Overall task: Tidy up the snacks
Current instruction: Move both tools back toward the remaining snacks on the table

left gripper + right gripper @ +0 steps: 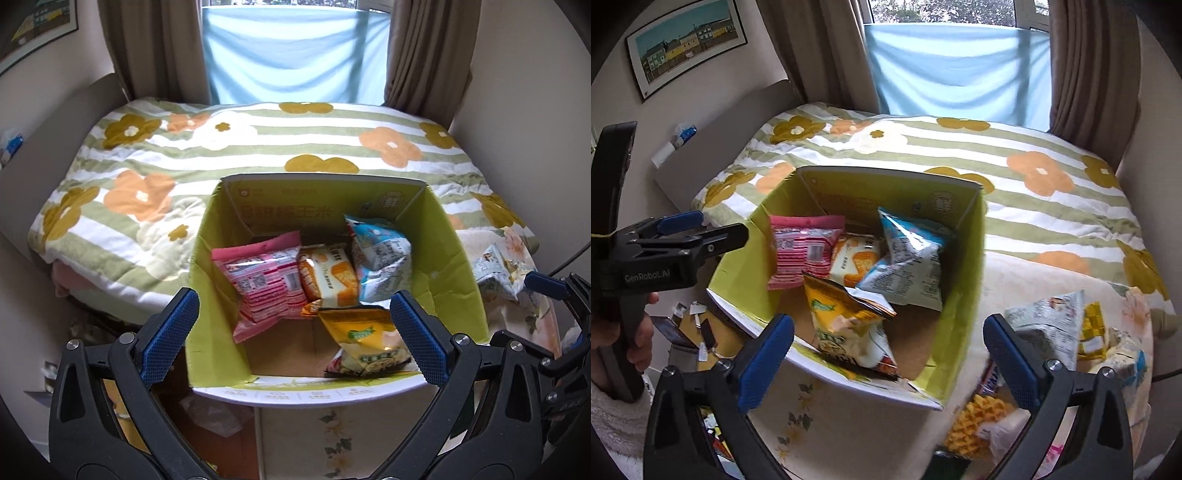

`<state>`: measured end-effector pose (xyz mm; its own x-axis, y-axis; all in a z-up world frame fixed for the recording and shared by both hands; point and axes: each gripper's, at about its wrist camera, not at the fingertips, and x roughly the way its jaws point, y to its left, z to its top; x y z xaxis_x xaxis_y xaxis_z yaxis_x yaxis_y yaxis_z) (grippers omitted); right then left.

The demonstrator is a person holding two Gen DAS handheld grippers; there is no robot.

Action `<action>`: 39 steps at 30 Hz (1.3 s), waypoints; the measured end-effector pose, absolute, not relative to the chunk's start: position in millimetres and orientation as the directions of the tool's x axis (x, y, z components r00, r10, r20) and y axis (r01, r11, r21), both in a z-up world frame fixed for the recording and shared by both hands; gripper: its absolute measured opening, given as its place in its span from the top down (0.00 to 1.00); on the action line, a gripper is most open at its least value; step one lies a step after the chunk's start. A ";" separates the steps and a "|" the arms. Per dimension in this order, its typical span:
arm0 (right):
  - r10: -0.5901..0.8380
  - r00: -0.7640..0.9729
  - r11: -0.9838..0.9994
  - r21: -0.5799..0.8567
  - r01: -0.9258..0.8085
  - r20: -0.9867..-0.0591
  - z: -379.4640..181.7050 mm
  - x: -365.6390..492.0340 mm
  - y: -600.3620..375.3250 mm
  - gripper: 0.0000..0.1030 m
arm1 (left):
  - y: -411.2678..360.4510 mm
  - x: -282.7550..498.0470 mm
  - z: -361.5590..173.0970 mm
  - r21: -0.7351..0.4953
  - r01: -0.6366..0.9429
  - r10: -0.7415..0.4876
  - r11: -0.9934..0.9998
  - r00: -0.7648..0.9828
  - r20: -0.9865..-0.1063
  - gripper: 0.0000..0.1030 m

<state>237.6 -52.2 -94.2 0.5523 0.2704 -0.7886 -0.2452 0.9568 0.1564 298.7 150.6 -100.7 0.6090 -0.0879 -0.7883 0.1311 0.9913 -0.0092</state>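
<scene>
An open green cardboard box (458, 280) (964, 295) holds a pink packet (264, 284) (801, 251), an orange packet (328, 278) (855, 264), a blue-white bag (382, 258) (910, 262) and a yellow bag (365, 341) (849, 325). My left gripper (295, 332) is open and empty above the box's near rim; it also shows in the right wrist view (701, 230). My right gripper (888, 363) is open and empty over the box's near right corner.
Loose snacks lie right of the box: a grey-white bag (1049, 328) (498, 273), a yellow packet (1091, 332), an orange waffle snack (979, 424). A flowered striped quilt (258, 147) covers the bed behind. Clutter lies on the floor (698, 332) at left.
</scene>
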 end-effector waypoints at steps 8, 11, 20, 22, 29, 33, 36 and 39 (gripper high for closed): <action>0.261 0.618 0.962 0.149 -0.227 -0.741 -67.2 212.0 -118.1 0.01 | 109.1 264.5 -86.5 -0.029 0.159 -0.125 0.987 0.638 -0.760 0.00; 0.243 0.622 0.966 0.132 -0.220 -0.745 -63.2 204.9 -150.1 0.01 | 83.8 250.1 -82.3 -0.018 0.165 -0.122 0.986 0.649 -0.751 0.00; 0.204 0.640 0.972 0.073 -0.225 -0.741 -59.3 179.3 -248.1 0.01 | -21.8 206.4 -84.2 0.002 0.245 -0.162 0.970 0.646 -0.746 0.00; 0.201 0.639 0.972 0.069 -0.226 -0.742 -63.0 175.9 -267.6 0.01 | -49.0 197.3 -89.3 0.020 0.271 -0.166 0.962 0.643 -0.747 0.00; 0.217 0.613 0.966 0.077 -0.247 -0.760 -89.6 171.9 -319.3 0.01 | -128.3 176.5 -129.2 0.073 0.366 -0.169 0.928 0.587 -0.792 0.00; 0.232 0.590 0.960 0.085 -0.267 -0.773 -109.2 173.8 -340.2 0.01 | -160.9 171.6 -162.0 0.132 0.435 -0.144 0.890 0.546 -0.825 0.00; 0.221 0.579 0.962 0.079 -0.260 -0.785 -124.5 178.6 -349.6 0.01 | -174.0 176.2 -186.6 0.151 0.472 -0.123 0.868 0.501 -0.857 0.00; 0.222 0.568 0.963 0.087 -0.255 -0.793 -139.3 183.4 -356.5 0.01 | -180.8 182.2 -208.3 0.186 0.511 -0.092 0.839 0.472 -0.877 0.00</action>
